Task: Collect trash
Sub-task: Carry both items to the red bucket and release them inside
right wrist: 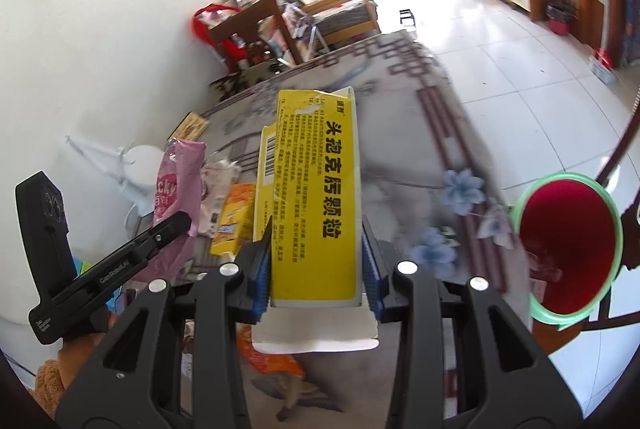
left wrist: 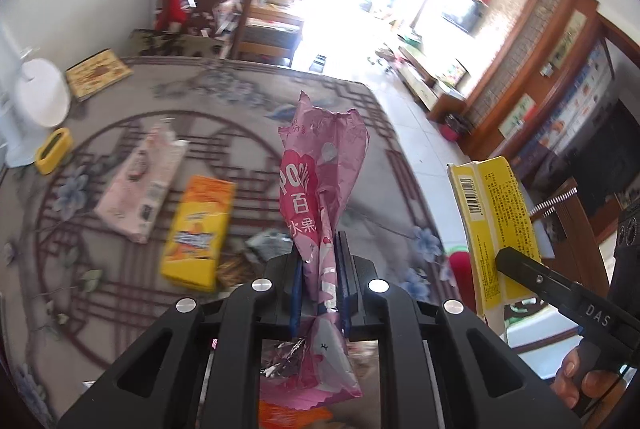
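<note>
My left gripper (left wrist: 320,249) is shut on a crumpled pink snack wrapper (left wrist: 316,181) and holds it upright above the patterned table (left wrist: 224,97). My right gripper (right wrist: 316,253) is shut on a flattened yellow medicine box (right wrist: 316,197), which also shows at the right of the left wrist view (left wrist: 496,229). The pink wrapper also shows in the right wrist view (right wrist: 176,189). A red bin with a green rim (right wrist: 568,249) stands beside the table on the right. An orange-yellow packet (left wrist: 196,233) and a pale pink packet (left wrist: 140,185) lie on the table.
A white jug (left wrist: 40,97), a small yellow holder (left wrist: 52,151) and a gold tin (left wrist: 98,73) sit at the table's far left. A grey scrap (left wrist: 268,243) lies near my left gripper. Orange wrapper (right wrist: 272,361) lies under my right gripper. A cluttered wooden shelf (left wrist: 208,5) stands beyond.
</note>
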`<state>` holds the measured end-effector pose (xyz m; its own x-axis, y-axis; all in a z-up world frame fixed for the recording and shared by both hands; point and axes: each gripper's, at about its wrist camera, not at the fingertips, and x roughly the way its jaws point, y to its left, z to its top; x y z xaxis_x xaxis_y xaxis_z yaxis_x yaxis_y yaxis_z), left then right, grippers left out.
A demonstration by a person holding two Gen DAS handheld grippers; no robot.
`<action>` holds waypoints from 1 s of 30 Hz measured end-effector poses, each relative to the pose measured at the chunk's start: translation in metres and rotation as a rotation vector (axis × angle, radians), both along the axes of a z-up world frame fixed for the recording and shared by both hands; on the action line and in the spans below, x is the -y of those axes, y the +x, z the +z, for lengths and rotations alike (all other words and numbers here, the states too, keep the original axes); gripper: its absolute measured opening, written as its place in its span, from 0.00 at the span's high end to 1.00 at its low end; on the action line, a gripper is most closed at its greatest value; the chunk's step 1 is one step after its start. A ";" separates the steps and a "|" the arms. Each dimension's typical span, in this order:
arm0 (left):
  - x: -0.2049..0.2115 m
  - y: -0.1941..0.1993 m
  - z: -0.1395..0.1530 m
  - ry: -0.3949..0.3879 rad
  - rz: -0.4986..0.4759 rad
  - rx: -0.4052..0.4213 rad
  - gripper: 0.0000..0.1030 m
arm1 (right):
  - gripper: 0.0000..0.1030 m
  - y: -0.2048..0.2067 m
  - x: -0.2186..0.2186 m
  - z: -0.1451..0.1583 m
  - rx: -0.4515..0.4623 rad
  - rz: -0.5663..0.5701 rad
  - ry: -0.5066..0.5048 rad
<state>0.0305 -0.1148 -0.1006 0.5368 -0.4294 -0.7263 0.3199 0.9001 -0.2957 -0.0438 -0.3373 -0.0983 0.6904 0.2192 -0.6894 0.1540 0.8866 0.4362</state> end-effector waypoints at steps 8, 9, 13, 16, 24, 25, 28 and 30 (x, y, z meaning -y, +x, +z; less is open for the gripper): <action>0.076 -0.010 -0.009 0.012 -0.138 -0.028 0.89 | 0.64 -0.031 0.075 -0.016 -0.038 -0.143 0.001; 0.086 -0.012 -0.010 0.013 -0.155 -0.033 0.89 | 0.64 -0.035 0.083 -0.019 -0.044 -0.161 -0.005; 0.120 -0.019 -0.014 0.025 -0.225 -0.046 0.89 | 0.64 -0.053 0.129 -0.035 -0.104 -0.281 -0.026; 0.144 -0.023 -0.018 0.030 -0.283 -0.067 0.89 | 0.64 -0.064 0.158 -0.050 -0.150 -0.357 -0.046; 0.200 -0.034 -0.024 0.039 -0.409 -0.074 0.89 | 0.52 -0.077 0.215 -0.085 -0.246 -0.486 -0.106; 0.209 -0.036 -0.025 0.043 -0.427 -0.073 0.89 | 0.43 -0.080 0.221 -0.085 -0.250 -0.510 -0.112; 0.235 -0.039 -0.030 0.060 -0.485 -0.067 0.89 | 0.37 -0.088 0.229 -0.078 -0.216 -0.557 -0.124; 0.253 -0.041 -0.035 0.069 -0.524 -0.064 0.89 | 0.35 -0.097 0.233 -0.072 -0.203 -0.579 -0.136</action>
<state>-0.0105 -0.3680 -0.1353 0.2168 -0.5778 -0.7869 0.7151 0.6427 -0.2749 -0.1408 -0.5698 -0.1705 0.5232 -0.2501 -0.8147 0.6940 0.6799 0.2369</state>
